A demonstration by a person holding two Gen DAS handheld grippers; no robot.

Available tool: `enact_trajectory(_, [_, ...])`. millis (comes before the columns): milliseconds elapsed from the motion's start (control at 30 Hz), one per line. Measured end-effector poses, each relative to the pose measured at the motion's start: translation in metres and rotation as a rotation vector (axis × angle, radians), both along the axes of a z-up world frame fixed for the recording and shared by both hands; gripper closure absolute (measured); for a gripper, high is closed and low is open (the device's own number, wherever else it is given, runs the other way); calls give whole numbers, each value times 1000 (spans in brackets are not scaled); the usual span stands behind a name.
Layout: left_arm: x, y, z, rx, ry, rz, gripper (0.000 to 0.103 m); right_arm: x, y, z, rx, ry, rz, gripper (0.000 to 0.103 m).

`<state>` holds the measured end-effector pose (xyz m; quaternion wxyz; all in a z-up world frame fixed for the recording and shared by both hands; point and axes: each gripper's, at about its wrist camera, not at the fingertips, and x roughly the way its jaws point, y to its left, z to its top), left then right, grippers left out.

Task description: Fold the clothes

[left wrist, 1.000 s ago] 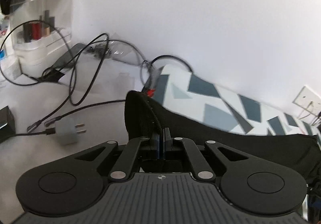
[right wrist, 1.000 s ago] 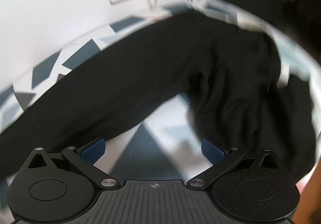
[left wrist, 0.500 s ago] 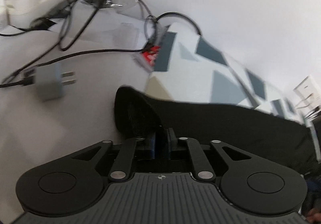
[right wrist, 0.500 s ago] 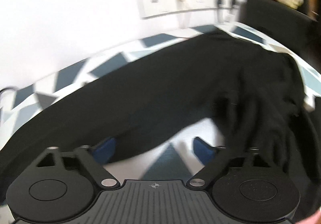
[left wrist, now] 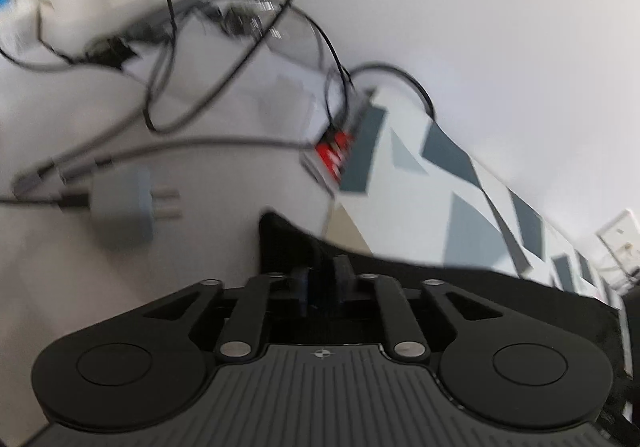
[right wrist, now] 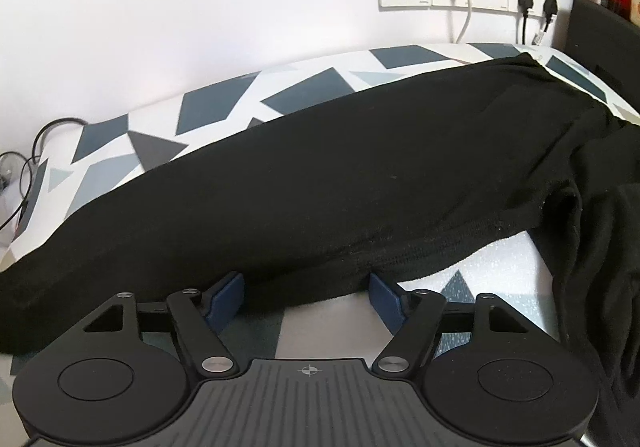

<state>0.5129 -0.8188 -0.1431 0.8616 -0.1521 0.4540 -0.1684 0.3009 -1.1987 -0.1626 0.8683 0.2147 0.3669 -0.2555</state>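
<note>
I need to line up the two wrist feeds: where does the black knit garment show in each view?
Left wrist view: the black knit garment fills the lower right, its cuff end between the opening jaws of the left gripper.
Right wrist view: it runs across the middle from lower left to right edge, its near edge between the right gripper pads, which stand apart.
Shared landmark: the white cloth with grey-blue triangles under it.
</note>
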Motion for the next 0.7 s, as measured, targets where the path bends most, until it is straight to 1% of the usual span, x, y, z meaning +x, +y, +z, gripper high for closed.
enact_trajectory(33, [-1,0,-3,-9,13,-19,85,0,-4,-1,7,-18,-17,42])
enact_trajectory(67, [-3,-1,-6,-18,26,-38,88,0,-7,-2,14,-35,-34,49])
enact_trajectory(100, [-5,-3,-5,-4,17,-45,98,0,-11,-2,20,-53,-51,64])
enact_trajectory(133, [-8,-6,-4,18,1,-48,99,0,-15,-3,31,-61,-63,73])
enact_trajectory(167, [-9,-5,-2,20,-8,-34,101,0,-20,-3,52,-60,-69,91])
enact_trajectory(200, [-9,-1,0,6,-10,-7,101,-1,-26,-3,84,-62,-74,97])
enact_trajectory(300, [3,17,6,-33,9,112,101,-14,-42,-3,215,-91,-140,98])
enact_trajectory(367, [13,27,5,-61,24,161,101,-24,-47,-3,276,-115,-175,99])
enact_trajectory(400, [16,27,6,-55,16,160,101,-26,-46,-1,277,-119,-172,99])
enact_trajectory(500, [20,16,10,-6,-9,124,101,-31,-37,5,235,-115,-135,99])
enact_trajectory(567, [21,11,8,-2,1,101,101,-36,-34,9,211,-111,-133,99])
enact_trajectory(633, [23,9,5,3,28,70,100,-41,-34,7,214,-102,-147,99])
enact_trajectory(700, [21,7,3,8,27,42,100,-45,-35,5,221,-92,-163,99])
